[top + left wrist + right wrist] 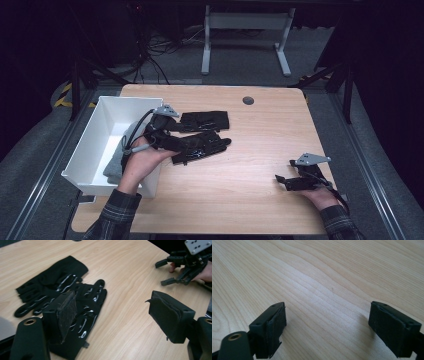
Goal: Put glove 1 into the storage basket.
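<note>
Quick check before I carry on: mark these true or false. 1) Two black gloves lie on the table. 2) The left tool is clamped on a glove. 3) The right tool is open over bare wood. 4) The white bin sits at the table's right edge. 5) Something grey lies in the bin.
1) True: two black gloves lie side by side on the table.
2) False: the left tool is open, its jaws apart above the nearer glove.
3) True: the right tool is open over bare wood.
4) False: the white bin sits at the left edge.
5) True: a grey cloth lies inside.
</note>
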{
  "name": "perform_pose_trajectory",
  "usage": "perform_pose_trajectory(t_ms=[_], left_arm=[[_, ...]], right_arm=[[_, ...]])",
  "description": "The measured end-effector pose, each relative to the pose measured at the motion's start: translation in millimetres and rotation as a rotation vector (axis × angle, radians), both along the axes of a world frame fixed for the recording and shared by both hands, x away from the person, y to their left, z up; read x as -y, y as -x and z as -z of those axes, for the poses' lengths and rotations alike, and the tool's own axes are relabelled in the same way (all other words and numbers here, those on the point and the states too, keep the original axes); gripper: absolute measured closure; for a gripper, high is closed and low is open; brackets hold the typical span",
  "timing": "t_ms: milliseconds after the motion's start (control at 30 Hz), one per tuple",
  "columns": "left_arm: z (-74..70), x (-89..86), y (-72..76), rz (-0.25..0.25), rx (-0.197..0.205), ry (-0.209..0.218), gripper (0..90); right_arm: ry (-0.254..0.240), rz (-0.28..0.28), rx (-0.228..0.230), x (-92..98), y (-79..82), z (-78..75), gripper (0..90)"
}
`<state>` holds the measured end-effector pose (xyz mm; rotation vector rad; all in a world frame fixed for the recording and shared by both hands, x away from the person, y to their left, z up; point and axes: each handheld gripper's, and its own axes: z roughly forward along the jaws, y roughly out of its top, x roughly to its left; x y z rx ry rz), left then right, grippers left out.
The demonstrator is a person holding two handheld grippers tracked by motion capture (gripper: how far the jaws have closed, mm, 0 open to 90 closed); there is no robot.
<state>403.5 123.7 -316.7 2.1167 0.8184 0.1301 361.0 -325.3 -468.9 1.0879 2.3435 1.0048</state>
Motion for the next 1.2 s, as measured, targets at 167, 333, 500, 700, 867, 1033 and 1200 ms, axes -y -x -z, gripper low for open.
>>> perform_pose_trajectory(t_ms=[167,333,500,700,867,1033,1200], left_arm=[[10.9,17.4,4.6,0.03,-0.004,-0.019,21.2],[25.7,33.4,8.0,0.04,-0.001,-0.04,21.3],[41.4,44.9,7.0,0.053,-0.006,-0.071,25.7],[62.7,51.8,5.0,0.027,0.013,-0.108,39.6],[81.6,51.3,-5.6,-0.041,0.011,-0.144,66.1],[97.6,49.8,-17.2,-0.096,0.003,-0.176,89.7],[115.2,49.9,-26.2,-0.122,-0.02,-0.229,89.9]], right_arm=[[0.0,-0.001,0.0,0.0,-0.1,0.0,14.7],[0.0,-0.001,0.0,0.0,-0.1,0.0,14.8],[0.0,-0.001,0.0,0.0,-0.1,0.0,14.7],[0.0,-0.001,0.0,0.0,-0.1,0.0,14.7],[0.0,-0.001,0.0,0.0,-0.1,0.0,14.7],[0.0,-0.002,0.0,0.1,-0.2,0.0,14.7],[0.0,-0.002,-0.001,0.1,-0.2,0.0,14.7]])
